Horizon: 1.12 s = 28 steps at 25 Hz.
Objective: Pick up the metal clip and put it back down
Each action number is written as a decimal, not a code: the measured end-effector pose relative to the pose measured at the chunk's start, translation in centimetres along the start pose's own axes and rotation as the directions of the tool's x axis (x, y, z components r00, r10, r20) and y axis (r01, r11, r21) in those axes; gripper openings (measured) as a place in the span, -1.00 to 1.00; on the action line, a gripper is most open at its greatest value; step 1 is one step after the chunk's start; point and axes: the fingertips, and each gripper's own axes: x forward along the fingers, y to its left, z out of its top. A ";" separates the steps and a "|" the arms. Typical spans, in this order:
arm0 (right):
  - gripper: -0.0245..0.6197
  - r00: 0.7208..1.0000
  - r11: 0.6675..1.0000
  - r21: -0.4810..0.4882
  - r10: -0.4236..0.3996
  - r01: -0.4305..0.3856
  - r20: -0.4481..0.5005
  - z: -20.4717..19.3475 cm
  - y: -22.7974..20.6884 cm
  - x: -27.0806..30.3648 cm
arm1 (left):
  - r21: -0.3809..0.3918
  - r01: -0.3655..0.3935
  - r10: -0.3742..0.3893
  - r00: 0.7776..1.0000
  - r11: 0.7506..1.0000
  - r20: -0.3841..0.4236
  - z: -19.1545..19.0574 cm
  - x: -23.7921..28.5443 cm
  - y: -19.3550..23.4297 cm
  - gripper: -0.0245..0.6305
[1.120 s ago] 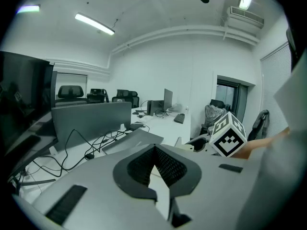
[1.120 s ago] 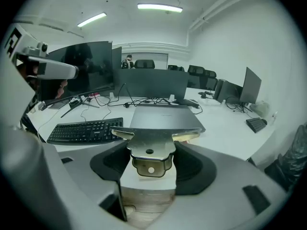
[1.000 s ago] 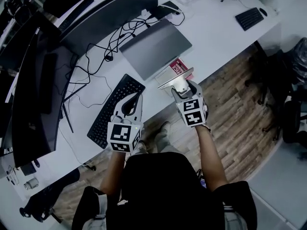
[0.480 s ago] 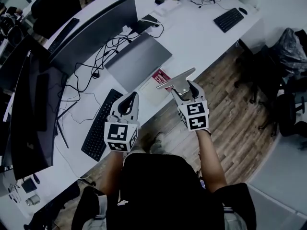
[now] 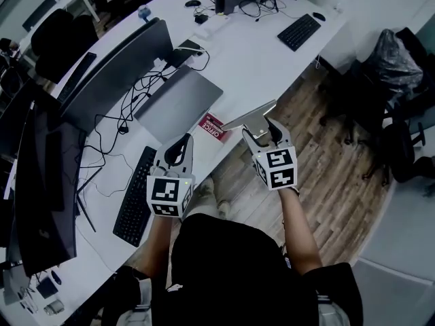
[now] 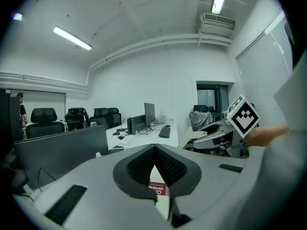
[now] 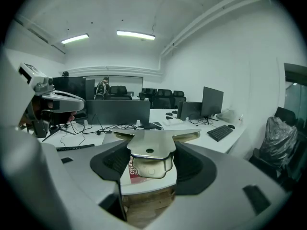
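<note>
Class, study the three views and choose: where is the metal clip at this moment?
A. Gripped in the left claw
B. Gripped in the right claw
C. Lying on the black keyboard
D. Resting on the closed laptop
B: the right gripper view shows the metal clip clamped between the jaws of the right claw, and the head view shows it held out near the edge of the white desk.

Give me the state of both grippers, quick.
Left gripper: jaws closed, holding nothing.
Right gripper: jaws closed on the metal clip, held up off the desk.
</note>
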 end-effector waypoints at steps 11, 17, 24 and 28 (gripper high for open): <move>-0.03 0.998 0.999 -0.014 -0.039 0.039 0.039 2.4 -2.4 0.0 | 0.031 0.044 -0.046 0.997 0.999 0.058 3.2 3.0 -0.5 -0.89; -0.03 0.998 0.998 -0.047 -0.034 0.037 0.056 3.2 -3.5 1.7 | 0.041 0.031 -0.034 0.997 0.999 0.067 3.8 5.5 0.7 -0.89; -0.03 0.997 0.999 -0.024 -0.027 0.029 0.074 4.4 -6.6 3.2 | 0.051 0.043 -0.047 0.997 0.998 0.069 5.2 9.3 0.1 -0.89; -0.03 0.997 0.999 -0.022 -0.022 0.024 0.077 4.8 -8.0 4.1 | 0.051 0.053 -0.056 0.996 0.997 0.066 5.6 11.4 -0.2 -0.89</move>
